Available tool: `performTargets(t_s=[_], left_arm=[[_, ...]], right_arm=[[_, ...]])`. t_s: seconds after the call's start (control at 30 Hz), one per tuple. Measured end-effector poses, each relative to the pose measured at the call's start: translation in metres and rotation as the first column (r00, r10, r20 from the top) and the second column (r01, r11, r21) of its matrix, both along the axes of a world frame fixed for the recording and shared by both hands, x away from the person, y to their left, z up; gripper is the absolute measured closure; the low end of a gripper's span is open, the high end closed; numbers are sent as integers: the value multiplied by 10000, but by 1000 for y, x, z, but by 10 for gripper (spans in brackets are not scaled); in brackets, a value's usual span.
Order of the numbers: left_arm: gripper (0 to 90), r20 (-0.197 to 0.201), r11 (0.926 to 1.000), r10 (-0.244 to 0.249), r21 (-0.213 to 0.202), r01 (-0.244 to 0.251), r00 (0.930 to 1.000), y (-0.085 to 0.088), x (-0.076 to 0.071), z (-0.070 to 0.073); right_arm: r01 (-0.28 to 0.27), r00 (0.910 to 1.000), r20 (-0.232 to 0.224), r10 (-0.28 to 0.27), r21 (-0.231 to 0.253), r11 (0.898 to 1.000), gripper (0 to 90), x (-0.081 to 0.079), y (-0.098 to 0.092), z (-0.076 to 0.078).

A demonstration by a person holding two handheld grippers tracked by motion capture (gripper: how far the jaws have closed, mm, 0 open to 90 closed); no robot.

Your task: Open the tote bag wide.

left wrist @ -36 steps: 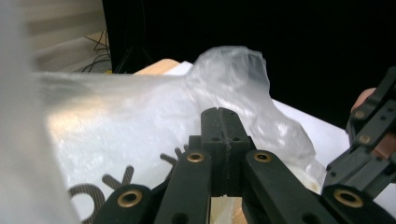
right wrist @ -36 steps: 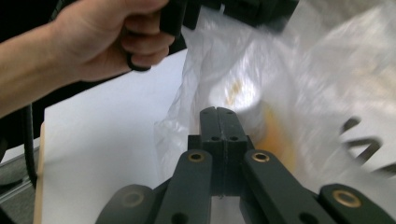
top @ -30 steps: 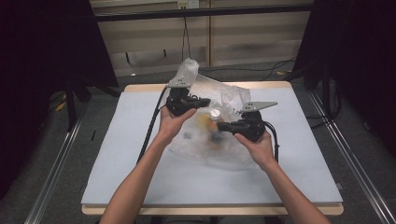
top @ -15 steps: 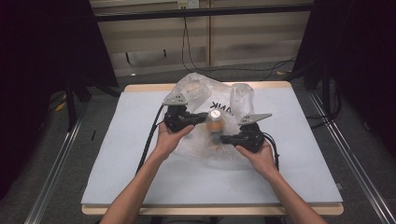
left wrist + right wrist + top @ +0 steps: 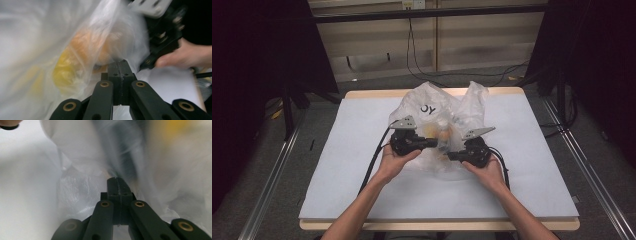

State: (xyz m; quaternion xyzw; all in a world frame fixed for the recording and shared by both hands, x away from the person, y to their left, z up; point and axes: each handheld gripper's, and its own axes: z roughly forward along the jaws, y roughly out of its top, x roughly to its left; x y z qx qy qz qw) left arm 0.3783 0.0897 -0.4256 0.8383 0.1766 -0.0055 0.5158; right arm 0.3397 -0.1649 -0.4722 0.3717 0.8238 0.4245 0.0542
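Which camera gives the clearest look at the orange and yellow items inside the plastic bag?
The left gripper view: the orange and yellow items sit close behind the plastic bag. The high view shows small orange spots; the right gripper view, a blurred yellow patch.

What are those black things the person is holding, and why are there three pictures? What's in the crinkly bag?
Those black things are tools for pinching. A person holds one in each hand: the left hand-held gripper and the right hand-held gripper. Each has two black jaws that close like tongs.

The big picture comes from a camera up high, looking down at the table. The other two come from little cameras riding on each tool, looking along its jaws, so everything looks very near and a bit blurry.

On the table lies a thin see-through plastic bag with dark letters on it. Inside are some orange and yellow things, too blurry to name.

Both tools have their jaws pressed shut right at the bag's plastic, and each seems to be pinching a bit of it, one from each side.
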Motion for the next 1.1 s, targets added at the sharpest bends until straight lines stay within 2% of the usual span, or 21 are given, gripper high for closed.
performTargets(t_s=[0.1,0.27,0.4,0.5,0.53,0.57,0.7,0.73,0.8,0.83,0.93,0.97,1.1], left_arm=[[900,-217,9995,186,250,-181,9996,2,5,-13],[900,-697,9957,709,644,-665,9950,8,15,-35],[900,-894,9930,798,937,-714,9928,9,22,-45],[900,-1091,9860,1064,1399,-907,9883,8,27,-57],[900,-1161,9807,1170,1703,-962,9863,8,29,-60],[900,-1196,9788,1255,1766,-1033,9849,8,29,-63],[900,-1078,9702,1201,2237,-937,9869,10,27,-62],[900,-1091,9735,1164,2095,-917,9872,10,25,-62],[900,-1116,9733,1127,2122,-871,9873,12,23,-60],[900,-966,9753,949,2084,-731,9908,15,22,-57],[900,-858,9840,865,1634,-716,9925,22,14,-44],[900,-711,9839,820,1649,-694,9941,25,11,-38],[900,-513,9948,592,864,-546,9969,37,-2,-18]], right_arm=[[29,9998,-173,-31,-92,10000,900,2,-2,-7],[34,9998,-206,-40,-300,9995,900,4,-3,-14],[-44,9997,-227,39,-234,9997,900,3,-4,-17],[-62,9996,-262,58,-138,9999,900,3,-5,-18],[-52,9996,-273,49,-113,9999,900,3,-6,-19],[-65,9996,-286,61,-131,9999,900,3,-7,-18],[-291,9995,-98,289,-230,9993,900,-2,-6,-13],[-421,9991,12,422,-122,9990,900,-4,-7,-9],[-444,9986,285,439,167,9989,900,-9,-9,2],[-435,9986,321,423,346,9985,900,-11,-11,6],[-334,9972,695,285,708,9969,900,-18,-16,23],[-313,9965,794,245,854,9959,900,-20,-19,27],[-134,9939,1105,10,1114,9937,900,-21,-26,40]])
